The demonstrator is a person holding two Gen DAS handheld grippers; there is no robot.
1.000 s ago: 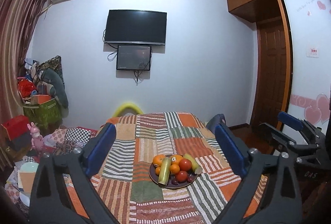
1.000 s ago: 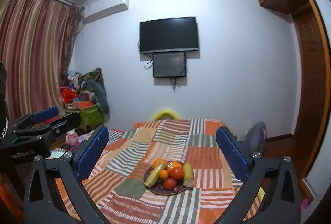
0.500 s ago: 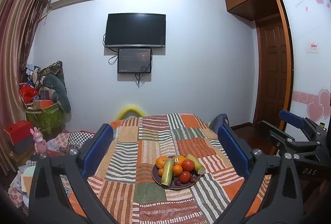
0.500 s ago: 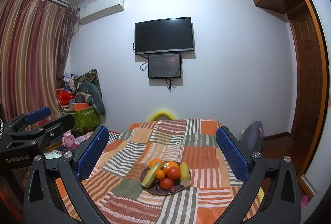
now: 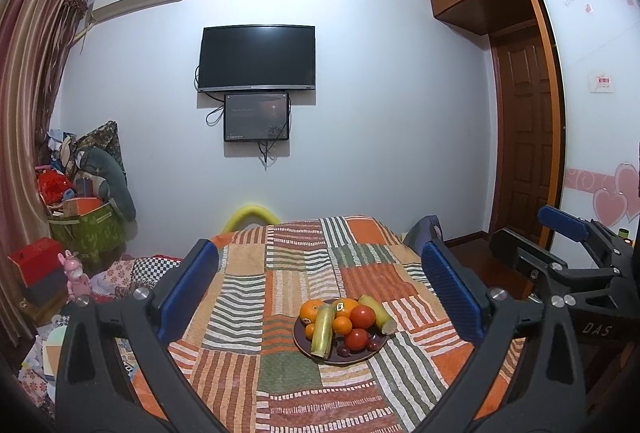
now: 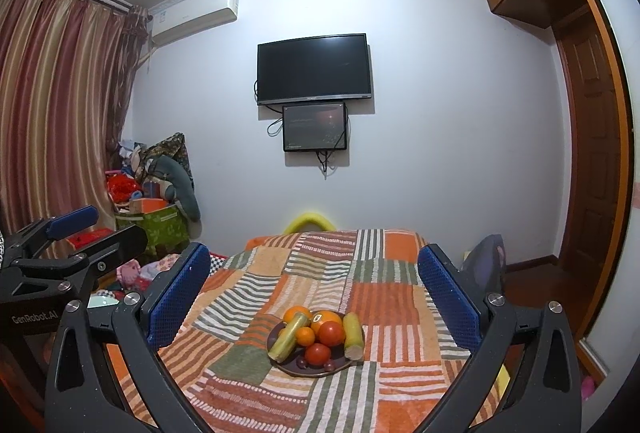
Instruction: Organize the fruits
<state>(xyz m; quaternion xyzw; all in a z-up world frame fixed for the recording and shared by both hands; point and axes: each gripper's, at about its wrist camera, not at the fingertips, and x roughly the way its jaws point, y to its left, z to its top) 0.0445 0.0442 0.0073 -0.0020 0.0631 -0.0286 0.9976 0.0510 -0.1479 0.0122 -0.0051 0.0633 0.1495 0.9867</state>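
Observation:
A dark round plate [image 5: 308, 350] [image 6: 294, 369] sits on a patchwork striped cloth over the table [image 5: 280, 285] [image 6: 384, 297]. It holds oranges [image 5: 310, 311] [image 6: 327, 317], red tomatoes [image 5: 363, 316] [image 6: 331, 333], two green-yellow cucumber-like pieces [image 5: 323, 329] [image 6: 353, 333] and small dark fruits [image 5: 343, 351]. My left gripper [image 5: 320, 285] is open and empty, held above and short of the plate. My right gripper [image 6: 314, 289] is open and empty, likewise short of the plate. The right gripper also shows in the left wrist view [image 5: 568, 233], and the left one in the right wrist view [image 6: 72, 225].
A wall with a TV [image 5: 258, 57] and a small screen [image 5: 256, 117] stands behind the table. A pile of bags and boxes [image 5: 86, 201] lies at the left by the curtain [image 6: 60, 113]. A wooden door [image 5: 524, 137] and a wardrobe are at the right.
Both views have tilted slightly up and drawn back a little, so the plate sits lower in frame. Both grippers stay open and empty.

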